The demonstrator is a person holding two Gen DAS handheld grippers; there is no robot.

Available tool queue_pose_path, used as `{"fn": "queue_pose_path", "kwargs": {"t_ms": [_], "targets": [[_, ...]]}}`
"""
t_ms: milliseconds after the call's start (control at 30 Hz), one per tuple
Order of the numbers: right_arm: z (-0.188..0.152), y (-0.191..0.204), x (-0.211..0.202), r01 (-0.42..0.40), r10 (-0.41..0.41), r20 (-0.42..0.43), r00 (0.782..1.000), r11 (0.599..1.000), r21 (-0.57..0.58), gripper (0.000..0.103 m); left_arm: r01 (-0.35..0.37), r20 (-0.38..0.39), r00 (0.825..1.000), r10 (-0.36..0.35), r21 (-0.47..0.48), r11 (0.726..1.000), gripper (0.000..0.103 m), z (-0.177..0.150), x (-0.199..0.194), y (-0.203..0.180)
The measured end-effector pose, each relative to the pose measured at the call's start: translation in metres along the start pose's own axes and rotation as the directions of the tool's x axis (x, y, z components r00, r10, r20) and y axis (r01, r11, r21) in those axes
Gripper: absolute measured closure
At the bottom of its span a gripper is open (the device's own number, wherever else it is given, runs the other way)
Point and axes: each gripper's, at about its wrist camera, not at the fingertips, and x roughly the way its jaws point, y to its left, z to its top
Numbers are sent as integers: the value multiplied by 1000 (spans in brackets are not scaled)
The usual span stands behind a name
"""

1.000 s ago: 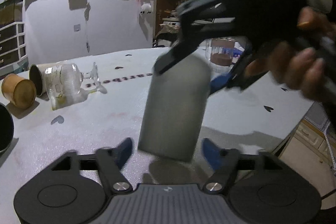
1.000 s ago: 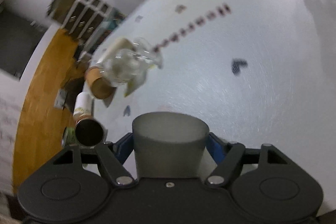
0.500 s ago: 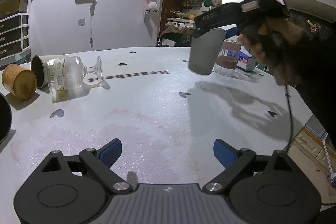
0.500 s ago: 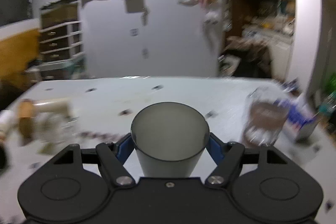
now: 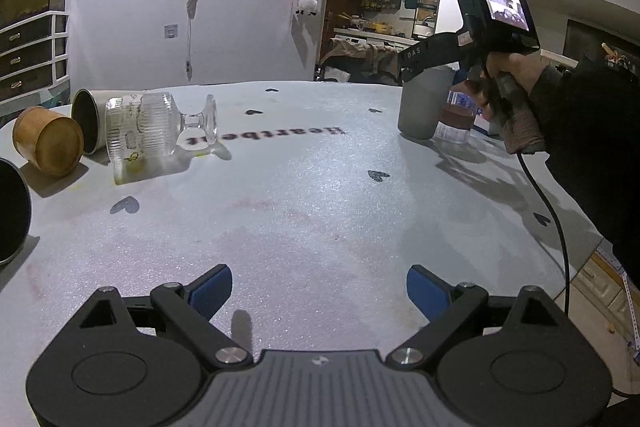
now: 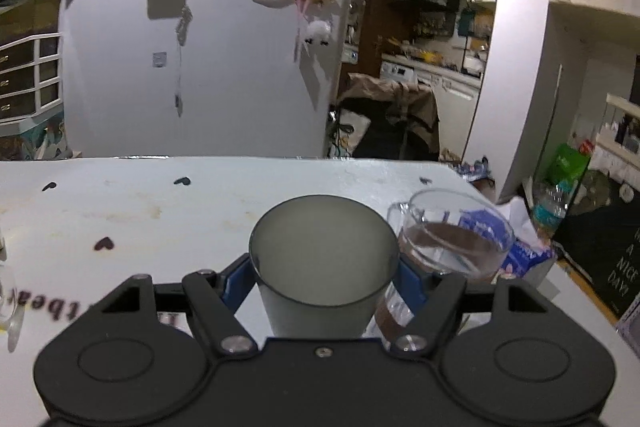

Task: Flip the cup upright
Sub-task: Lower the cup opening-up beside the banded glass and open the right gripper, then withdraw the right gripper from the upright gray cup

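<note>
Looking through the left wrist camera, I see my right gripper (image 5: 416, 67) has carried the grey cup (image 5: 425, 103) from mid-air down onto the table (image 5: 320, 187), beside a clear glass mug (image 5: 454, 121); my left gripper (image 5: 319, 287) hangs open and empty. From the right wrist camera, the blue pads (image 6: 236, 277) clamp the cup (image 6: 324, 263), mouth up, long axis vertical, so the flip looks done and only release remains.

White table (image 5: 304, 195) printed with dark hearts and reversed lettering; ribbed glass goblet (image 5: 154, 131) lying on its side at left; wooden cup (image 5: 48, 146) and dark-lined cup (image 5: 86, 125) lying beside it; clear mug (image 6: 452, 239) with brown contents at right; blue box (image 6: 528, 255) behind.
</note>
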Motion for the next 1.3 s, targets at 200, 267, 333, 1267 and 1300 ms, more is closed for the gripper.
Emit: {"fn": "queue_pose_path", "kwargs": {"t_ms": [200, 267, 333, 1267, 1300], "targets": [[-7, -7, 1, -12, 13, -19, 1000, 999, 44, 16, -4, 10, 1000, 4, 0, 1000, 9, 3, 0, -2], [-8, -9, -6, -27, 27, -14, 1000, 999, 45, 15, -6, 15, 1000, 6, -3, 1000, 9, 6, 0, -1], [-9, -12, -17, -46, 47, -2, 999, 998, 51, 13, -8, 23, 1000, 8, -4, 1000, 9, 10, 0, -1], [-130, -64, -253, -113, 94, 270, 958, 992, 56, 0, -46, 215, 975, 46, -7, 999, 0, 44, -43, -28], [-133, -64, -257, -109, 91, 276, 957, 993, 52, 0, -47, 223, 974, 47, -9, 999, 0, 44, -46, -29]]}}
